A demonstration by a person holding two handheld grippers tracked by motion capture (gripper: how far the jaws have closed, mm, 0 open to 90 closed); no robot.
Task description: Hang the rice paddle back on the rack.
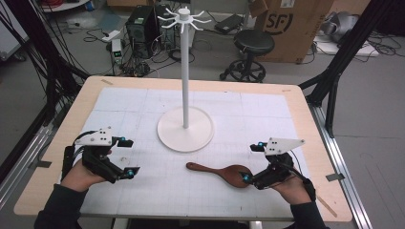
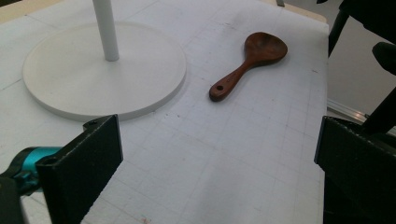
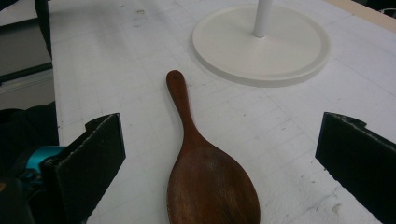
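A brown wooden spoon (image 1: 219, 172) lies flat on the white mat, bowl to the right, handle with a small hole pointing left. My right gripper (image 1: 252, 162) is open just beside the bowl's right end; in the right gripper view the spoon (image 3: 205, 177) lies between the wide-apart jaws, bowl nearest. My left gripper (image 1: 128, 156) is open at the mat's left, holding nothing; the left gripper view has the spoon (image 2: 250, 60) farther off. A white stand (image 1: 185, 71) with hook arms on top rises from a round base (image 1: 167, 136) at mid-table.
The white gridded mat (image 1: 267, 109) covers most of a wooden table (image 1: 86, 90). Beyond the far edge stand a black stool (image 1: 250, 45), a cardboard box (image 1: 296, 24), a computer case and cables. Black frame legs flank the table.
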